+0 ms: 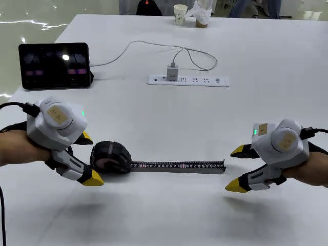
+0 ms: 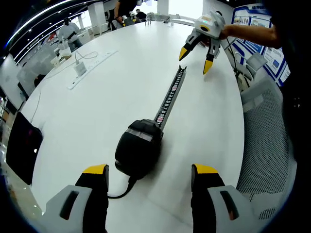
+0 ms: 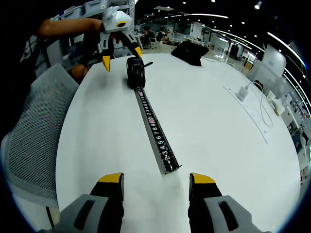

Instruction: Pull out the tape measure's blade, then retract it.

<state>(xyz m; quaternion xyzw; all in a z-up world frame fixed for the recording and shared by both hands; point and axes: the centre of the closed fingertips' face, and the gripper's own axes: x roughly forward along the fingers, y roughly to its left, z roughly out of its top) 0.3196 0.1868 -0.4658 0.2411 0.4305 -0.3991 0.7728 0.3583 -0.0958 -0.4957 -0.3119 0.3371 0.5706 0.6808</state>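
Observation:
A black tape measure (image 1: 110, 156) lies on the white table (image 1: 154, 118) with its blade (image 1: 179, 165) drawn out flat to the right. My left gripper (image 1: 89, 159) is open, its yellow tips level with the case's left end and not gripping it. In the left gripper view the case (image 2: 138, 148) sits just ahead of the gripper (image 2: 150, 170) and the blade (image 2: 170, 94) runs toward the right gripper (image 2: 195, 59). My right gripper (image 1: 236, 168) is open, just right of the blade's end. In the right gripper view the blade (image 3: 153, 128) ends short of the gripper (image 3: 156, 179).
A white power strip (image 1: 187, 80) with a charger and cable lies mid-table. A dark tablet (image 1: 55, 65) stands at the back left, and a paper cup (image 1: 180, 14) sits at the far edge. A mesh chair (image 3: 34, 141) is beside the table's near edge.

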